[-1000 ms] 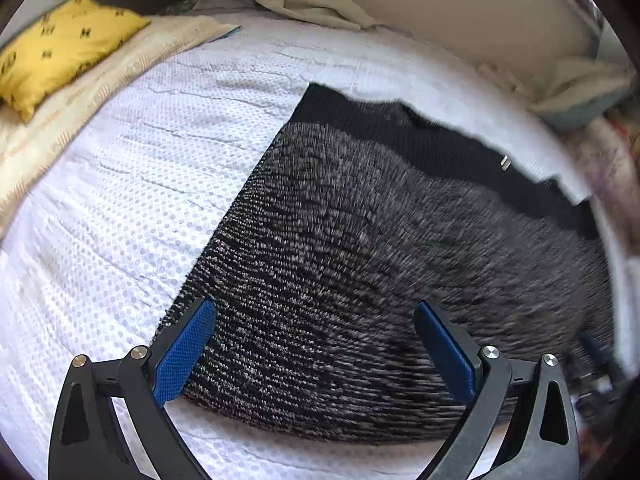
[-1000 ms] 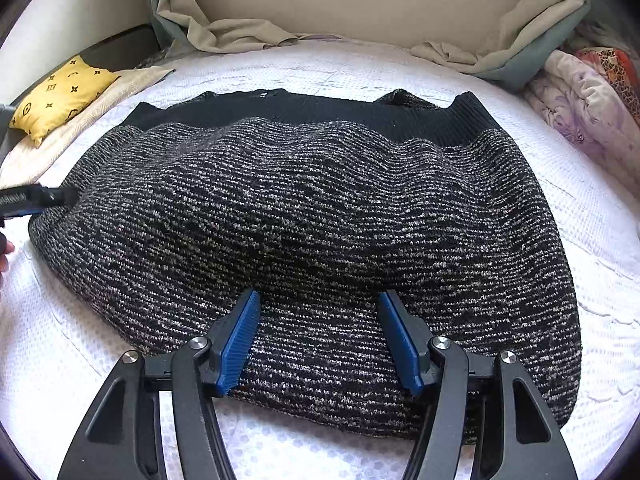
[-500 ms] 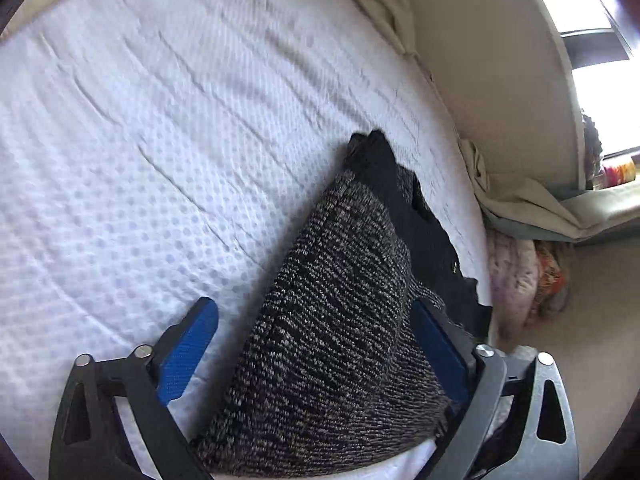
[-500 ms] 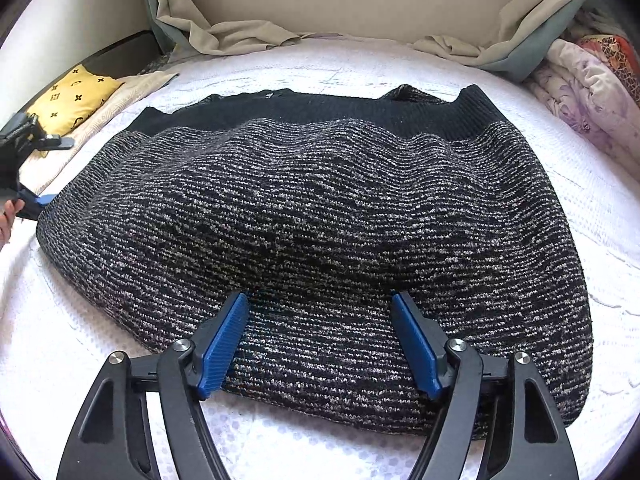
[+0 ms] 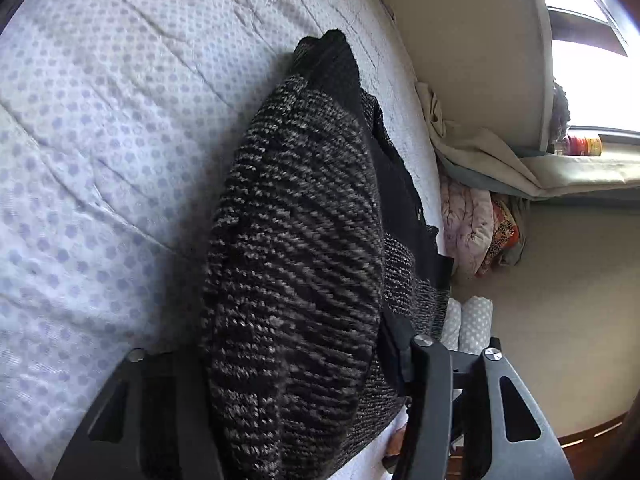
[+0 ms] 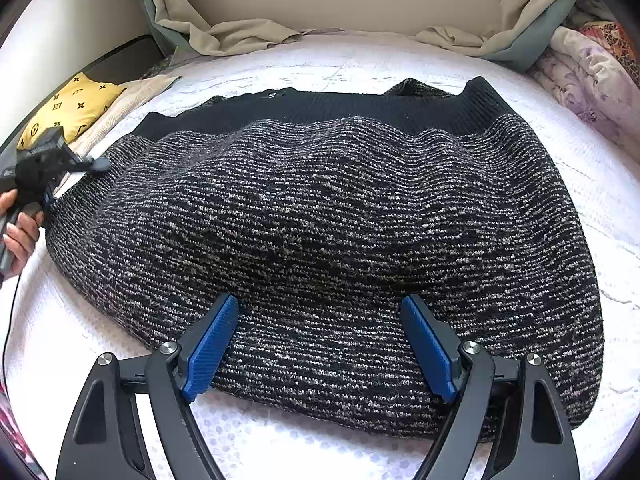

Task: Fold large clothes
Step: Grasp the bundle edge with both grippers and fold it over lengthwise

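A large black-and-grey knitted sweater lies spread flat on the white bed sheet, with its black ribbed band at the far side. My right gripper hovers over the near hem. Its jaws are opening and its blue pads are bare, with nothing held between them. My left gripper sits at the sweater's left edge, held by a person's hand. In the left wrist view its jaws are closing on a thick fold of the sweater, which fills the left gripper and hides both pads.
A yellow patterned pillow lies at the bed's far left on a beige cloth. Crumpled beige bedding is heaped against the headboard. A floral quilt is bunched at the far right. A window sill with a jar is beyond the bed.
My left gripper has rolled and dropped to the sweater's left edge, and its jaws have narrowed around the fabric. My right gripper's jaws have widened while it stayed over the near hem.
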`<state>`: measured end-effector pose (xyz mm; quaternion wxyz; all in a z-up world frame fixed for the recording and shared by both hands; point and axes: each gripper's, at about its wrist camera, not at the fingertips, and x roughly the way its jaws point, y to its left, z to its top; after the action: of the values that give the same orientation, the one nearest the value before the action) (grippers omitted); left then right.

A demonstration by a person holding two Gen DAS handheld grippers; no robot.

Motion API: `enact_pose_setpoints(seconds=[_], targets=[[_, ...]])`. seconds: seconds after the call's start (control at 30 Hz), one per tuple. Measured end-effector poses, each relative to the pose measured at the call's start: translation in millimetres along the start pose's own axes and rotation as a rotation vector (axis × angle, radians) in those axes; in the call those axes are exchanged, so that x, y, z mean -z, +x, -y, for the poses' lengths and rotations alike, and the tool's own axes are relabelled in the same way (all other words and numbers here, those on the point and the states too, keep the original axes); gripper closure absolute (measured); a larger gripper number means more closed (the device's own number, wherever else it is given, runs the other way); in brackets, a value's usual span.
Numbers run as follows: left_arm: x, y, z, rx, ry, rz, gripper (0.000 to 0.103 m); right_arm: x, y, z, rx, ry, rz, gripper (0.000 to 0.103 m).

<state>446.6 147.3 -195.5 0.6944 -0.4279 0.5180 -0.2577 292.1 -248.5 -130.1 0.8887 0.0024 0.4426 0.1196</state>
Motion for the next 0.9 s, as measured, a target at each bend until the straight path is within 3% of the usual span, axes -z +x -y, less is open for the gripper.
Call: enact_pose_setpoints(seconds=[0.1, 0.33, 0.47, 0.63, 0.9], targets=[[3, 0, 3, 0.004, 0.011, 0.026, 0.051, -2, 1, 0, -0.011, 0.007, -0.008, 0.018], [9, 1, 36, -0.110, 0.079, 0.081, 0.064, -7, -3, 8, -0.061, 0.069, -0.026, 0.018], [20, -5, 84, -0.184, 0.173, 0.114, 0.066, -11, -12, 18, -0.115, 0.149, -0.049, 0.018], [35, -3, 157, -0.184, 0.265, 0.128, 0.068, -20, -28, 41, -0.141, 0.262, -0.030, 0.019], [91, 52, 256, -0.234, 0.379, 0.047, 0.069, -31, -73, 97, -0.202, 0.446, 0.075, 0.019]])
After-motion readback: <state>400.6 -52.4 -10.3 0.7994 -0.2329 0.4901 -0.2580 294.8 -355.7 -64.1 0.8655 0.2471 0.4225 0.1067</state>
